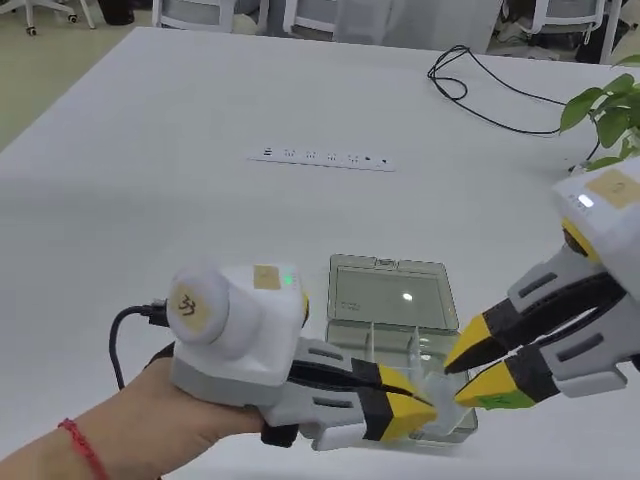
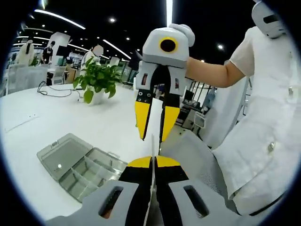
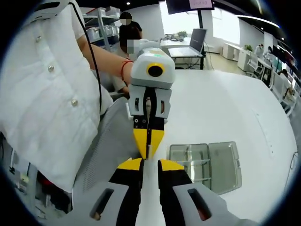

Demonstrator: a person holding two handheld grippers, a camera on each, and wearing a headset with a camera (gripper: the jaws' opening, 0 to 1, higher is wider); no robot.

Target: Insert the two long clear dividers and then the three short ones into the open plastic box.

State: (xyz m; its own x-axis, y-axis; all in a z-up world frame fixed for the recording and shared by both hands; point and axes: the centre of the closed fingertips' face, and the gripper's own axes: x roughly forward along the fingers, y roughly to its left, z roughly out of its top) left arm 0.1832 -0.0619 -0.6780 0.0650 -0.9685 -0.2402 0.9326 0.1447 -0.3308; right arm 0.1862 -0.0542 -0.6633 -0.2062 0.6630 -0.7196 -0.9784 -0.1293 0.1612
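Note:
The open clear plastic box (image 1: 440, 425) lies near the table's front edge, its lid (image 1: 390, 290) folded back flat; some dividers stand inside it. My left gripper (image 1: 422, 408) reaches in from the left over the box's front part, shut on a thin clear divider (image 2: 151, 147) held edge-on. My right gripper (image 1: 456, 380) faces it from the right, jaws open, tips close to the left's. In the left gripper view the right gripper (image 2: 153, 136) hangs just beyond the divider's end. In the right gripper view the left gripper (image 3: 148, 146) points at my open right gripper (image 3: 151, 164), with the box (image 3: 188, 162) below.
A white power strip (image 1: 320, 158) lies mid-table, a black cable (image 1: 480, 85) loops at the far right, and a potted plant (image 1: 605, 115) stands at the right edge. The white table (image 1: 150, 200) is bare to the left. A laptop (image 3: 197, 40) sits on a far desk.

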